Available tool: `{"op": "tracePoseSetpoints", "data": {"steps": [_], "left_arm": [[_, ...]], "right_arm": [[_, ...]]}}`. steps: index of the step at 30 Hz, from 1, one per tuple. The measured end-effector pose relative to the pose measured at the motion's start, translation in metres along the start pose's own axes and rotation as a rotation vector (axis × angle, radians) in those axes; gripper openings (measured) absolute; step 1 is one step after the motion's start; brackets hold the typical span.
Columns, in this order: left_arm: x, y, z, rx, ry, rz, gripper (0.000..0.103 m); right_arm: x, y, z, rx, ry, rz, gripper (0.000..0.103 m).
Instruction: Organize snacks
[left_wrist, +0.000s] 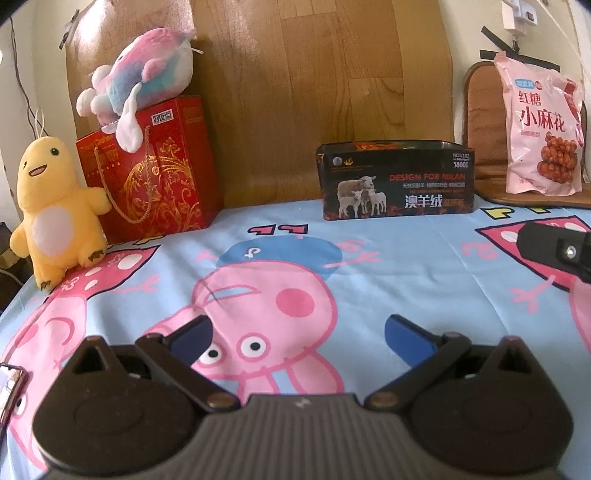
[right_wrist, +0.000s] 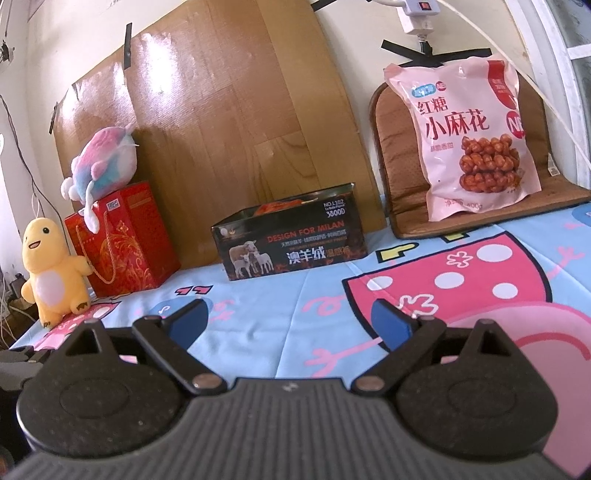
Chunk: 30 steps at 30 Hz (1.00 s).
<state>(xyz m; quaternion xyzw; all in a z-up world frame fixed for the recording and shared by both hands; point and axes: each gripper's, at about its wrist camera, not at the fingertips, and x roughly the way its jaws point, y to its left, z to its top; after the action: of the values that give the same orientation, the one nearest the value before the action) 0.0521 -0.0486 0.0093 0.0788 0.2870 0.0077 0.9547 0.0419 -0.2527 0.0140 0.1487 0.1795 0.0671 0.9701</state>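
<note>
Left gripper spread wide, holding nothing, above the cartoon sheet; right gripper also spread, empty; pink snack bag upright against brown cushion, far right; dark open box beside it, apart

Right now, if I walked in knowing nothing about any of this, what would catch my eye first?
Probably the bright cartoon pig sheet covering the whole surface under both open grippers. Next, the big pink snack bag standing upright against a brown cushion at the far right, and the dark open box with sheep on it in the middle by the wooden board. At far left, a yellow plush stands beside a red gift bag topped by a pink-blue plush.
</note>
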Motion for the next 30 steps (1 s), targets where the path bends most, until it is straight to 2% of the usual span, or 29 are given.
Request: {"op": "tracePoseSetpoints", "data": {"steps": [15, 30], "left_arm": [[-0.0007, 0.0022, 0.0007, -0.012, -0.006, 0.036, 0.103], [0.0009, 0.0015, 0.0009, -0.009, 0.007, 0.036, 0.103]], "right_arm": [[-0.0008, 0.0023, -0.0004, 0.002, -0.002, -0.004, 0.097], [-0.0004, 0.0035, -0.0008, -0.003, 0.001, 0.001, 0.097]]}}
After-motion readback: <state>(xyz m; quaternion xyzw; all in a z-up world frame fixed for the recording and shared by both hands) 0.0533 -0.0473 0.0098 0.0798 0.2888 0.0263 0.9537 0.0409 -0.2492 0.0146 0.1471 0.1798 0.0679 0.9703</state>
